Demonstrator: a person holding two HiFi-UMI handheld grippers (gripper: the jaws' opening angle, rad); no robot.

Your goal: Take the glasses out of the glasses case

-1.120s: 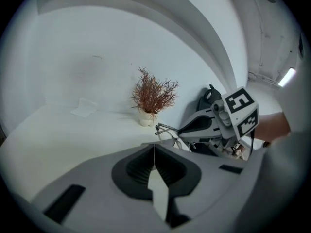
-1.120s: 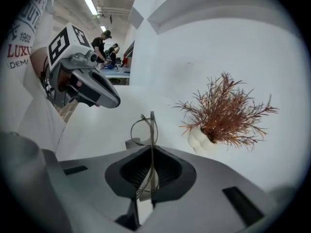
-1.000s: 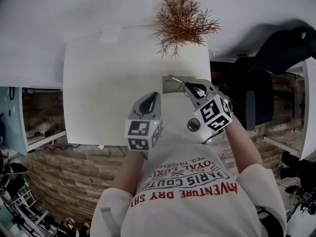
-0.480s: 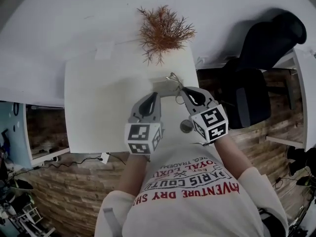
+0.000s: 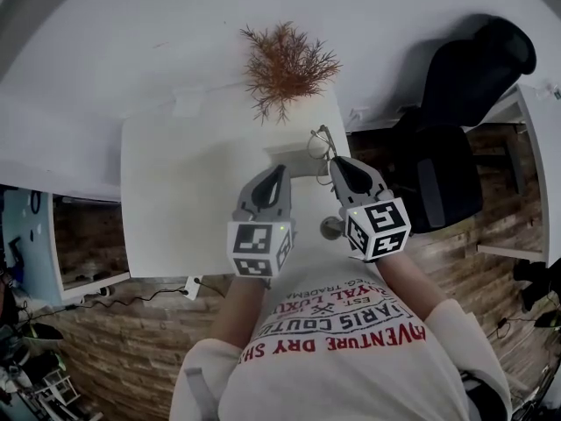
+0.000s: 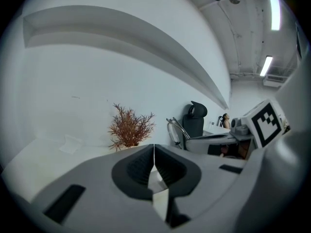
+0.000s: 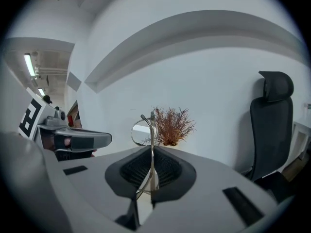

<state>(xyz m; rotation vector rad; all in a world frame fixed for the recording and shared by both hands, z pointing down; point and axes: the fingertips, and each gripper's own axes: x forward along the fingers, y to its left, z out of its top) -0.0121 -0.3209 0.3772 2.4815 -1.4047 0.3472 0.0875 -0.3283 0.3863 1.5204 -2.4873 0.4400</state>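
A white wall (image 5: pixel 158 33) fills the background, and a brick-patterned floor (image 5: pixel 114 323) is seen below and beside a white bench (image 5: pixel 184 200) pushed against that wall. A black chair (image 5: pixel 456 121) stands just off the right side of the bench. The person is seen from above at the near edge, in a white printed shirt (image 5: pixel 333 340), with a gripper in each hand held over the near right part of the bench. A dried reddish plant (image 5: pixel 287 62) stands at the far edge of the bench, against the wall.

The left gripper (image 5: pixel 279 172) is held beside the right one and a little apart from it, pointing toward the wall. In the left gripper view its fingers (image 6: pixel 146 166) are seen brought together, with only a hairline gap, and nothing can be made out clamped between them. The right gripper (image 5: pixel 336 162) points the same way. Its fingers (image 7: pixel 163 169) are nearly closed and pinch the thin metal frame of the glasses (image 5: pixel 322 141).

A pale case (image 5: pixel 289 158) lies flat on the bench, just ahead of the left fingers and left of the right fingers. Whether it is touched by the left fingers cannot be told. The glasses are out of the case. They are held up edgewise at the right fingertips, with one round lens standing above the tips, seen against the wall and in front of the plant in the right gripper view. A small white slip (image 5: pixel 188 103) lies on the far left part of the bench.
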